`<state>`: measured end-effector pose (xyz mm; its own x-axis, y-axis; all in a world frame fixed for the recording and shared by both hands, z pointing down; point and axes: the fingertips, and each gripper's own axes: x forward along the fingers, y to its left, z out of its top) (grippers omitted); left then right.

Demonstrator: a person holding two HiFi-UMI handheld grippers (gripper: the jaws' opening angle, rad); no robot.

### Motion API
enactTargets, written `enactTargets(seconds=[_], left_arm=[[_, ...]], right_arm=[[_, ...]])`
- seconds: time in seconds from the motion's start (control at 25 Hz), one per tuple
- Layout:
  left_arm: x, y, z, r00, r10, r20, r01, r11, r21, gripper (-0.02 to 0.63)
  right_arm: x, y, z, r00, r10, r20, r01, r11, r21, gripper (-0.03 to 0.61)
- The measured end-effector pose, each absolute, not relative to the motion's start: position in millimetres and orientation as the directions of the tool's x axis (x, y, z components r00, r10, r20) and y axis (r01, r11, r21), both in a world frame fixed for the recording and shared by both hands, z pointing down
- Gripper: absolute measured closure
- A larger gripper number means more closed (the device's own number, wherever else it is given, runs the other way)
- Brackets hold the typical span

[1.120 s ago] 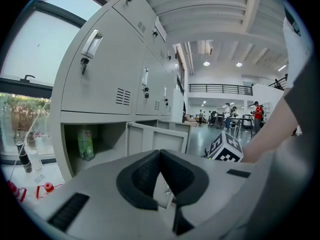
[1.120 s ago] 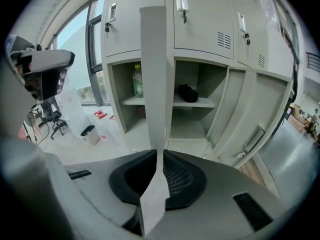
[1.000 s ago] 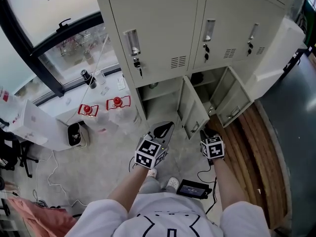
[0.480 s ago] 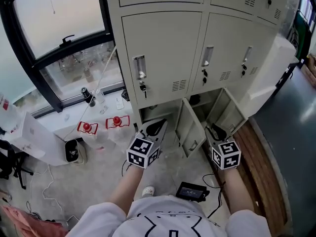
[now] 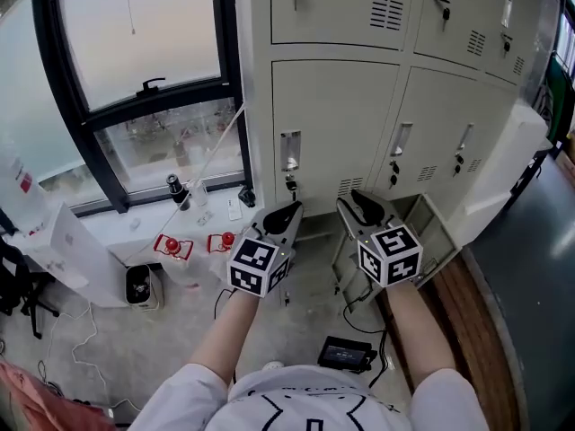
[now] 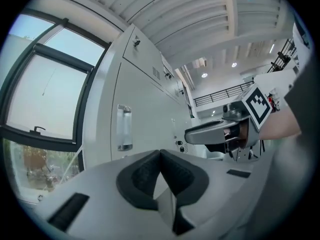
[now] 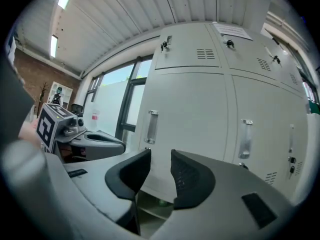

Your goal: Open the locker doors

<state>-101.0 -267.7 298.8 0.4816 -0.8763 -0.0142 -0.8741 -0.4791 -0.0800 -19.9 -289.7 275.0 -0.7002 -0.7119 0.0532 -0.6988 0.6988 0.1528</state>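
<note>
Head view: upright silver handle (image 5: 290, 152) on the closed beige steel locker door (image 5: 337, 106) lies ahead of the left gripper (image 5: 286, 212), jaws together. The right gripper (image 5: 359, 203), jaws just opened and empty, sits right of that handle.

On the grey floor (image 5: 135, 348), a black device (image 5: 343, 353) is laid before the lockers (image 5: 359, 106); a dark bin (image 5: 137, 285) is set left of them.
</note>
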Motion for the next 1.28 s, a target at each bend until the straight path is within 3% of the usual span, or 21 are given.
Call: enactTargets(seconds=[0.52,0.88,1.28], left_arm=[[-170.3,-286.3,245.4,0.416,-0.909,-0.028,-0.897,-0.406,-0.173,0.597],[-190.1,-285.2,236.6,0.409,-0.911,-0.054,-0.902,-0.395,-0.173,0.597],[-190.6,-278.7,234.2,0.438,-0.897,-0.054,-0.887,-0.422,-0.187,0.597]], right_arm=[[-147.7,-327.0,241.6,-0.764,-0.645,0.029,-0.640,0.762,0.096,0.472],[-166.6,-347.7,237.6,-0.734,-0.678,0.033,-0.674,0.734,0.083,0.471],[-169.1,-339.3,237.5,-0.721,-0.692,0.029,-0.690,0.721,0.066,0.416]])
